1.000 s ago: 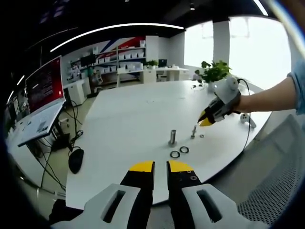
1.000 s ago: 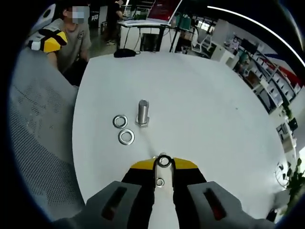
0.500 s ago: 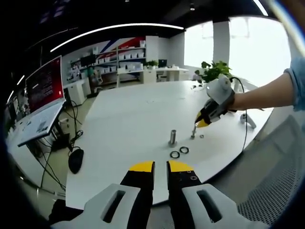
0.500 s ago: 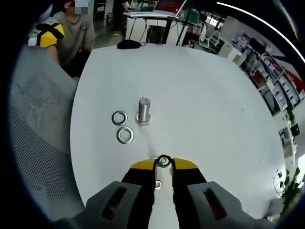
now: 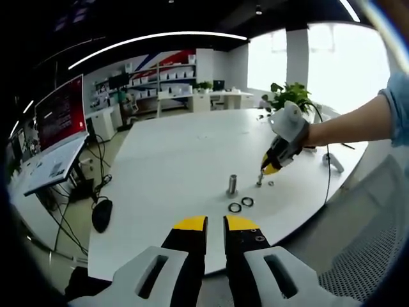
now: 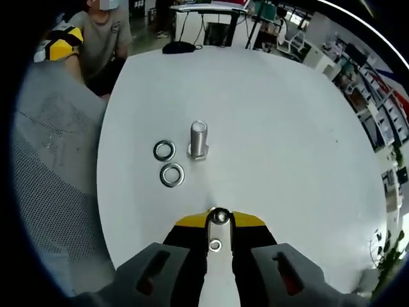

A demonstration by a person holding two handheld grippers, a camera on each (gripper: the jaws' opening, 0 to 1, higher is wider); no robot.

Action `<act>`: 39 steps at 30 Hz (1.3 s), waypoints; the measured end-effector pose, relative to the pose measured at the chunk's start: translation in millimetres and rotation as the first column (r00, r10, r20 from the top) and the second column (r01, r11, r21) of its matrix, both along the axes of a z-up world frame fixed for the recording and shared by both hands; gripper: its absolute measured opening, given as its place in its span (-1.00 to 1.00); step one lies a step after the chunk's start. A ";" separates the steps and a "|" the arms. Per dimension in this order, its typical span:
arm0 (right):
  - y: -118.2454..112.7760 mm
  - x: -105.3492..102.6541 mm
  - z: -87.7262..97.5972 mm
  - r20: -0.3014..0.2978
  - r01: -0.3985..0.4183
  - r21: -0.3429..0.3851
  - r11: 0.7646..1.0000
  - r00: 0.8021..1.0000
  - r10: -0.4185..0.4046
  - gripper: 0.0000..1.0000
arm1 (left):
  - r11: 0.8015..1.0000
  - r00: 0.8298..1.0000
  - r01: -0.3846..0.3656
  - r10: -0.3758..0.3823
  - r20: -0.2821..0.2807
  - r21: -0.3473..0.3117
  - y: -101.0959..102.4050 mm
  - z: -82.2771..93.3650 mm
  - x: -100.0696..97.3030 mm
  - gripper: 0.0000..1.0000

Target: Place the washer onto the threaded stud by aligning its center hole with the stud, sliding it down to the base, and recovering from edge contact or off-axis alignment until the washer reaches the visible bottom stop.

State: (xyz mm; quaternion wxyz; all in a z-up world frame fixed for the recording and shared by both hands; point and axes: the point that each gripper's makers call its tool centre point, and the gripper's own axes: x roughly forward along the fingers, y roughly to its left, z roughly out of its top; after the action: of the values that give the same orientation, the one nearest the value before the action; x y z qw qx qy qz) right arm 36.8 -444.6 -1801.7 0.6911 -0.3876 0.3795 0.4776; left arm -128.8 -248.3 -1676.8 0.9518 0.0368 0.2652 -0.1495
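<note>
Left gripper view: left gripper clenched, empty, off the table's near edge.

Right gripper view: right gripper pinching washer edgewise, short of stud. Likely light, stiff, slippery; rim hold suits.

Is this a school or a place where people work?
It looks like a workplace, probably an office or lab. There is a big white table, shelves of white boxes along the far wall, and a red screen on a stand beside the table.
</note>
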 end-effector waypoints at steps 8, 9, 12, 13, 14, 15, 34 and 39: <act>-2.7 1.1 -14.7 -0.018 -0.003 -0.040 0.999 1.000 0.002 -0.72 | 1.000 1.000 0.002 -0.002 -0.007 0.003 -0.1 -1.3 -0.3 -0.85; -2.4 1.6 -17.3 -0.024 0.001 -0.042 0.999 1.000 -0.002 -0.72 | 1.000 1.000 0.002 -0.002 -0.008 0.003 -0.2 -1.5 -0.4 -0.85; -2.4 1.0 -23.9 -0.039 0.017 -0.050 0.999 0.999 -0.019 -0.72 | 1.000 1.000 0.002 -0.002 -0.010 0.003 0.1 -1.8 -0.4 -0.85; -1.2 0.7 -26.5 -0.041 0.010 -0.054 0.998 0.999 -0.012 -0.72 | 1.000 1.000 0.002 -0.002 -0.011 0.003 0.1 -2.0 -0.5 -0.85; -0.9 0.9 -28.1 -0.041 0.011 -0.058 0.998 0.999 -0.013 -0.72 | 1.000 1.000 0.003 -0.003 -0.013 0.005 0.1 -2.2 -0.7 -0.85; -1.1 1.3 -30.3 -0.043 0.009 -0.064 0.998 0.999 -0.012 -0.72 | 1.000 1.000 0.004 -0.004 -0.014 0.005 0.0 -2.3 -0.8 -0.85; -29.0 0.3 -25.6 -0.048 0.053 -0.061 0.997 0.997 -0.056 -0.62 | 1.000 1.000 0.007 -0.007 -0.011 0.000 -1.0 -1.8 -0.6 -0.86; -48.1 -6.1 -24.3 -0.069 0.135 -0.024 0.991 0.988 -0.137 -0.62 | 1.000 1.000 0.008 -0.008 -0.006 -0.002 -1.1 -1.0 -0.3 -0.86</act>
State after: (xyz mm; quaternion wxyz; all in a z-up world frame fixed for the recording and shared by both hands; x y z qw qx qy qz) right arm 30.7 -492.7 -1826.0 0.7044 -0.3504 0.4339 0.4391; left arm -129.1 -249.4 -1677.8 0.9504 0.0366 0.2678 -0.1539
